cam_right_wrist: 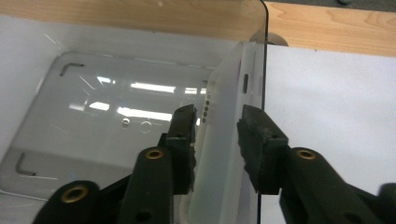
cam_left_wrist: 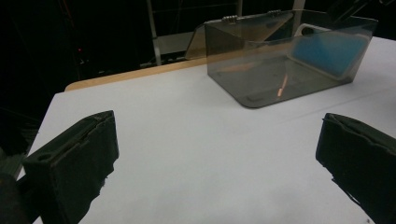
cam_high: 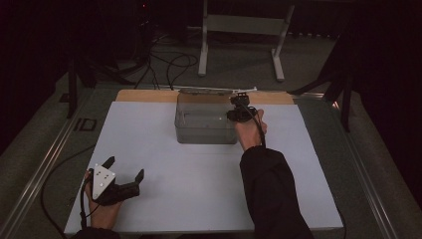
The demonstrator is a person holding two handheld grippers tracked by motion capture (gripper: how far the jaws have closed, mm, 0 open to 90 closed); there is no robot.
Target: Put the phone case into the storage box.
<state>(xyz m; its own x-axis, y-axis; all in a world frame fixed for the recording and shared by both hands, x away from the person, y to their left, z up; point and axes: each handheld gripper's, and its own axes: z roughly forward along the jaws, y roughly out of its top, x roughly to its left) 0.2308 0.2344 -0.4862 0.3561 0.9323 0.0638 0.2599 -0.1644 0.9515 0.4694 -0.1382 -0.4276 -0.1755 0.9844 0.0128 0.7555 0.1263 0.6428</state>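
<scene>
— So where is the right hand-held gripper (cam_right_wrist: 215,122)?
— At the clear box's (cam_high: 206,124) right end, jaws a little apart, straddling a white slab (cam_right_wrist: 224,135) that leans on the box wall (cam_right_wrist: 263,70). I cannot tell whether the pads press on it.
— And the left hand-held gripper (cam_high: 124,167)?
— Spread wide over the white counter (cam_high: 199,184), the box well ahead of it.

A see-through box (cam_high: 205,124) sits on the white table (cam_high: 149,149), near the far edge. It looks smoky grey, and its lid (cam_left_wrist: 240,28) is open and tips back. Inside, a flat white case (cam_right_wrist: 224,140) stands on its edge against the right wall of the box. From the side, the case looks blue (cam_left_wrist: 329,51) through the wall. It has a row of small holes and a slot on its thin edge.
</scene>
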